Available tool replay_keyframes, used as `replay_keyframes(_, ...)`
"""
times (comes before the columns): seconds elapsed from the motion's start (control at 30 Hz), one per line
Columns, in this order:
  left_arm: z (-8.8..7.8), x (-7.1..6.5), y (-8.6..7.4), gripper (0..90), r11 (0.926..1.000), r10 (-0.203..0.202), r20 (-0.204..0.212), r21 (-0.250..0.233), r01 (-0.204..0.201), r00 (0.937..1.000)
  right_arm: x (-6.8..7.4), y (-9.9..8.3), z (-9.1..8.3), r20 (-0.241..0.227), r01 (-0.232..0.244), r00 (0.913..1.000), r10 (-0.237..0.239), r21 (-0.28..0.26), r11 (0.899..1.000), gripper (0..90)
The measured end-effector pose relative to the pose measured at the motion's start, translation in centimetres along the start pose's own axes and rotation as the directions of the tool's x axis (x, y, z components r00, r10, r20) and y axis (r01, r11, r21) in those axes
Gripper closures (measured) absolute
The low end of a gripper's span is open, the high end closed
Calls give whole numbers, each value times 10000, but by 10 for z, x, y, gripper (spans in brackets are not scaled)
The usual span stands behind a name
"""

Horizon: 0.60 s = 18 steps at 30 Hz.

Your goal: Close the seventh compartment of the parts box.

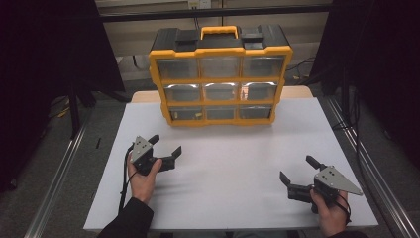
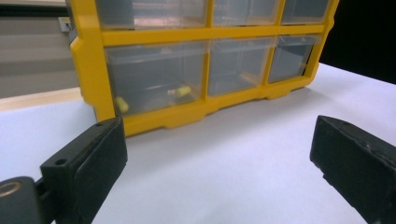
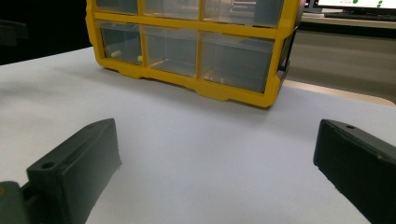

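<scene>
Yellow nine-drawer organizer (image 1: 220, 74), upright at table's far edge, drawers shut.

A dark long sleeve (image 1: 128, 220) is worn on the left arm, and it reaches down to the wrist. The black left gripper with two blocky plastic jaws (image 1: 165, 146) is topped by a grey three-cornered metal plate (image 1: 141, 147) on which small dark dots, probably screws, are seen. A thin black cable (image 1: 123, 184) is trailed from it along the arm. The black right gripper of the same shape (image 1: 298, 171) carries a similar grey plate (image 1: 338, 180) with small holes. A dark loop, perhaps a cable or strap, is seen at the right wrist (image 1: 345, 207). In both gripper views, a small round hole is seen in each matte black jaw. A brass-coloured ring (image 2: 9, 189) is set at the base of the left jaw.
</scene>
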<state>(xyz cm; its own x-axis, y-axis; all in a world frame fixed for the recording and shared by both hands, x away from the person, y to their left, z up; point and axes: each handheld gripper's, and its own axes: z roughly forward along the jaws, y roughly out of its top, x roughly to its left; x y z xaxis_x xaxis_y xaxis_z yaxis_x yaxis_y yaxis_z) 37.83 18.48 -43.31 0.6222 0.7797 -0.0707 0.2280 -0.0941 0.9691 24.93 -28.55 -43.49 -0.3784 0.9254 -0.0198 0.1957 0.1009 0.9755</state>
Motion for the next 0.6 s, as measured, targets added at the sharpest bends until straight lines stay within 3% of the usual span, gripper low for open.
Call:
replay_keyframes(0.27,-21,-3,-2,41,9999,-62,-93,-90,61,9999,0,0,1,39,16,10000,-16,-11,10000,1)
replay_keyframes(0.6,-44,-7,-13,37,9994,-341,-718,-80,336,9968,0,0,1,78,6,10000,-6,-13,10000,1)
